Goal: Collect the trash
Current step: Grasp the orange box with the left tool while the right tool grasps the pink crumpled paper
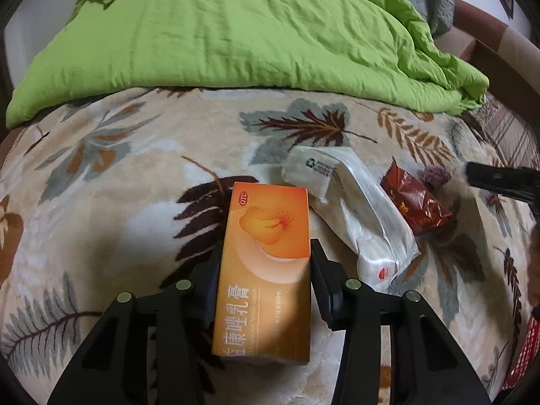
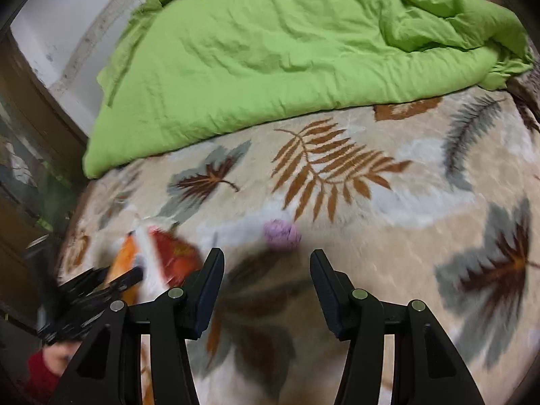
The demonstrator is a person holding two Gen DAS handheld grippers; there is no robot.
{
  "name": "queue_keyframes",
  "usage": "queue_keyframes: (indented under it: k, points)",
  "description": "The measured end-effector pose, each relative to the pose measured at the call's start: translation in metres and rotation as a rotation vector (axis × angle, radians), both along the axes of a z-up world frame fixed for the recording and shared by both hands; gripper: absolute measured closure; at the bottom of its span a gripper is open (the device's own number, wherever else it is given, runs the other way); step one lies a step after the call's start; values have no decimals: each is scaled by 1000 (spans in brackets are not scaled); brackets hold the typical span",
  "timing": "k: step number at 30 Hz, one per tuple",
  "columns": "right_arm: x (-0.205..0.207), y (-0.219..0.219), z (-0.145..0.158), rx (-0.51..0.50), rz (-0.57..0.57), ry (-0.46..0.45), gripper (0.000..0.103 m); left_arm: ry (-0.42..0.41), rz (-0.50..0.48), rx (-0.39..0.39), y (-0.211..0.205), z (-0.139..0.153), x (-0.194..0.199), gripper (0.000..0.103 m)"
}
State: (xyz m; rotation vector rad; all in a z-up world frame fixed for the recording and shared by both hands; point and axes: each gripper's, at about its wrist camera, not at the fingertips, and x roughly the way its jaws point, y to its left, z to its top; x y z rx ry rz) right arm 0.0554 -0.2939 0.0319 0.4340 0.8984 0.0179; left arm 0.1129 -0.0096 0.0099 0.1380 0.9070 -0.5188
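An orange cream box [image 1: 266,270] lies on the leaf-patterned blanket [image 1: 135,175], between the fingers of my left gripper [image 1: 265,256], which is closed onto its sides. To its right lie a clear plastic wrapper [image 1: 354,209], a red snack packet [image 1: 415,202] and a small purple crumpled ball [image 1: 435,175]. My right gripper [image 2: 266,263] is open and empty, with the purple ball [image 2: 281,234] just beyond its fingertips. The red packet [image 2: 175,253] and orange box [image 2: 125,263] show blurred at its left. The right gripper's tip shows in the left wrist view [image 1: 503,182].
A rumpled green duvet [image 1: 236,33] covers the far half of the bed. A brown bed frame [image 1: 499,54] runs at the far right. A wooden cabinet [image 2: 30,108] stands to the left of the bed in the right wrist view.
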Motion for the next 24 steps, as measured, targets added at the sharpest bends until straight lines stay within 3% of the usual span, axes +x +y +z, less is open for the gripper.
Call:
queue_keyframes:
  k: [3,6,11,18,24]
  points:
    - [19,3,-15,-21,0,29,50,-11,21,-37,8,6,-3,58]
    - [25,10,-26,-27,8,53,71,-25,28,-55,12,12,-8,58]
    - [2,19,-16,-61,10,-4,72,-63,32,-84,15,29,-28,58]
    - [-72,36,22,-73,28,-100,72,-150,37,-122,15,64,-88,58]
    - [-141,64,53,-84,54,-175,72,-163,47,-159,17,73,-147,58]
